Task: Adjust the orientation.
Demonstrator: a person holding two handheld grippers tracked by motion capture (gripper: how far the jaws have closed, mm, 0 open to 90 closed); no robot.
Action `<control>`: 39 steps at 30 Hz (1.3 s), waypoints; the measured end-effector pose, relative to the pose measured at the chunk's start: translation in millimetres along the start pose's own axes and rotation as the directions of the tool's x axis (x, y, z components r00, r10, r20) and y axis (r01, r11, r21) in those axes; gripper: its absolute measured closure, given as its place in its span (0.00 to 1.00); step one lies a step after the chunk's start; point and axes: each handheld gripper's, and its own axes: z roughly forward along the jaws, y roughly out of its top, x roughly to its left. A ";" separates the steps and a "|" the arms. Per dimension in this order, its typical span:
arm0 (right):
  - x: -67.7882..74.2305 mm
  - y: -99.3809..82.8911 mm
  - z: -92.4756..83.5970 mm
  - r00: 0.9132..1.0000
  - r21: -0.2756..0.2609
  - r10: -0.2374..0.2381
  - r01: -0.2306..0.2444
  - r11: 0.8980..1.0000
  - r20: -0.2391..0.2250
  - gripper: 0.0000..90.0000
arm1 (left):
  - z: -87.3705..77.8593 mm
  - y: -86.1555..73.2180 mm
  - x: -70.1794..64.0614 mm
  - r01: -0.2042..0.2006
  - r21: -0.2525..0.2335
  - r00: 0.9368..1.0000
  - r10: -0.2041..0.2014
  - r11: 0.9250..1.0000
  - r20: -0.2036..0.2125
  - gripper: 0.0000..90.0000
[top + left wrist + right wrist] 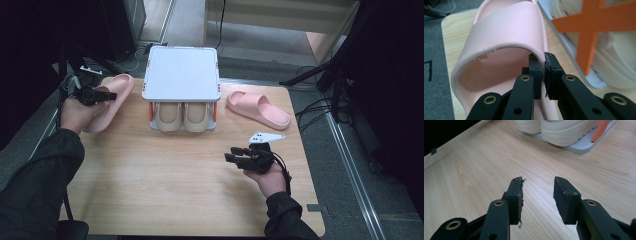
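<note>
A pink slipper (120, 82) lies at the table's left side, and my left gripper (107, 96) is shut on it. In the left gripper view the pads of the left gripper (543, 61) pinch the edge of the slipper's (506, 30) wide strap. A second pink slipper (257, 108) lies on the table right of the small shoe rack (181, 75). My right gripper (232, 154) hovers over the wood at the front right, open. Nothing but bare table shows between the right gripper's (537, 182) jaws.
The grey-topped rack stands at the table's back middle with a pair of beige shoes (182, 117) on its lower shelf and orange side braces (591, 22). The wooden table (165, 200) ends at dark floor and cables on both sides.
</note>
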 end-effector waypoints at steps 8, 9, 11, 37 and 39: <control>1.5 4.2 4.0 1.000 0.005 -0.015 0.015 1.000 -0.002 0.67 | -27.9 -27.8 -25.5 -0.016 0.003 0.999 0.016 1.000 0.046 0.95; 1.6 5.1 4.9 1.000 0.006 -0.017 0.017 1.000 -0.005 0.67 | -29.8 -33.6 -30.1 -0.017 0.014 0.998 0.016 1.000 0.055 0.95; 1.7 7.0 7.6 1.000 0.005 -0.022 0.022 1.000 -0.012 0.66 | -33.3 -41.0 -37.2 -0.024 0.018 0.998 0.023 1.000 0.062 0.95; 5.9 27.9 27.5 0.997 -0.011 -0.047 0.047 0.999 -0.057 0.66 | -46.4 -101.6 -147.3 -0.153 0.004 0.959 0.148 0.988 0.243 0.94; 6.1 27.7 27.1 0.997 -0.010 -0.046 0.046 0.999 -0.056 0.66 | -42.8 -102.9 -159.8 -0.172 0.000 0.952 0.166 0.985 0.256 0.94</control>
